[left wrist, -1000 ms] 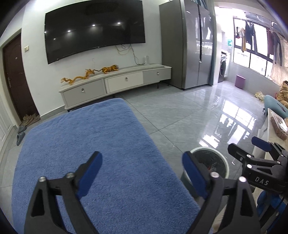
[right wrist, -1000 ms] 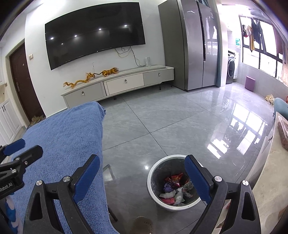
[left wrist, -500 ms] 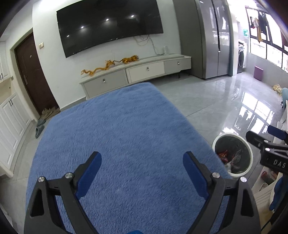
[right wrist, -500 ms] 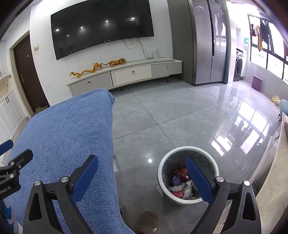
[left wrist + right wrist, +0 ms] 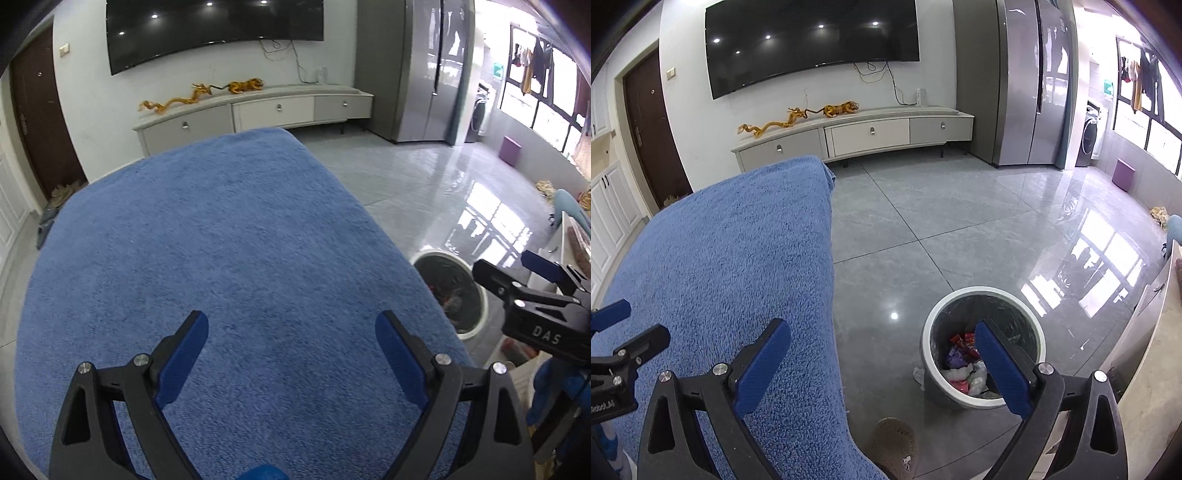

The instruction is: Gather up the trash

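The trash bin [image 5: 982, 343], already holding wrappers, stands on the floor beside the right edge of the blue-covered counter [image 5: 221, 258], nearer the right gripper [image 5: 882, 365]; both jaws are held wide open and empty, the left gripper [image 5: 291, 354] over the counter.

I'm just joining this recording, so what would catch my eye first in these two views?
A big blue fleece cloth fills the foreground under the open, empty left tool. On the grey floor to its right stands a white-rimmed trash bin holding colourful wrappers, beneath the open right tool. A large dark TV hangs on the far wall.
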{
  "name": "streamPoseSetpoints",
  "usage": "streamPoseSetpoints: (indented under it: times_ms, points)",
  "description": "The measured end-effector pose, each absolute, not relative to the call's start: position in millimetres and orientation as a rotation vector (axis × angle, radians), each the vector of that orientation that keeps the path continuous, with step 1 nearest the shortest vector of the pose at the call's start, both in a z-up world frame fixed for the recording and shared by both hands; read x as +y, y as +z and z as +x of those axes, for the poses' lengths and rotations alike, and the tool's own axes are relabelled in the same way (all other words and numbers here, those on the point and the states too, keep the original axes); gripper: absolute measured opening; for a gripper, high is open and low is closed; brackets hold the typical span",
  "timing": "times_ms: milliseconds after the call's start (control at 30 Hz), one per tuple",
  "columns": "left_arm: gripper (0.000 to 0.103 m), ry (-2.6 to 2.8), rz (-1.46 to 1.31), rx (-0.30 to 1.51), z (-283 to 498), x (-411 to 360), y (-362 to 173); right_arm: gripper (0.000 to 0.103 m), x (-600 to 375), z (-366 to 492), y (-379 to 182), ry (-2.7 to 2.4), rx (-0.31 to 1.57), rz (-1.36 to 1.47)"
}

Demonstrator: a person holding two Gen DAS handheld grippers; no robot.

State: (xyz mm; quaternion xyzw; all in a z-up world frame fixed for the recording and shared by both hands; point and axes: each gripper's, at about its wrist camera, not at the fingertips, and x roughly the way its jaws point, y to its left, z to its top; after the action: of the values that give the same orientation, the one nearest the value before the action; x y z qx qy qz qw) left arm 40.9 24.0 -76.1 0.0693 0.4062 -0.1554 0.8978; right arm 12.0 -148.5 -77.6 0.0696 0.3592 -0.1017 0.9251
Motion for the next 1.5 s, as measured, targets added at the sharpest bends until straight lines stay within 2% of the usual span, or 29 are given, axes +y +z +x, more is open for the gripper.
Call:
streamPoseSetpoints:
  times_ms: [267, 733, 1000, 1133, 1500]
  points:
    - [0.092, -0.39, 0.133, 0.811, 37, 18, -72, 0.101, -154, 9, -80, -0.247, 0.743, 0.137]
    - [0.092, -0.206, 0.148, 0.641, 37, 34, -48, 0.101, -152, 7, -79, -0.236, 0.725, 0.148]
    - [0.092, -0.16, 0.146, 0.621, 39, 40, -44, 0.102, -151, 4, -72, -0.221, 0.686, 0.154]
    - [0.097, -0.128, 0.153, 0.61, 37, 44, -43, 0.102, -150, 2, -71, -0.22, 0.673, 0.159]
    - [0.097, -0.059, 0.145, 0.597, 37, 59, -44, 0.103, -148, -2, -70, -0.221, 0.658, 0.162]
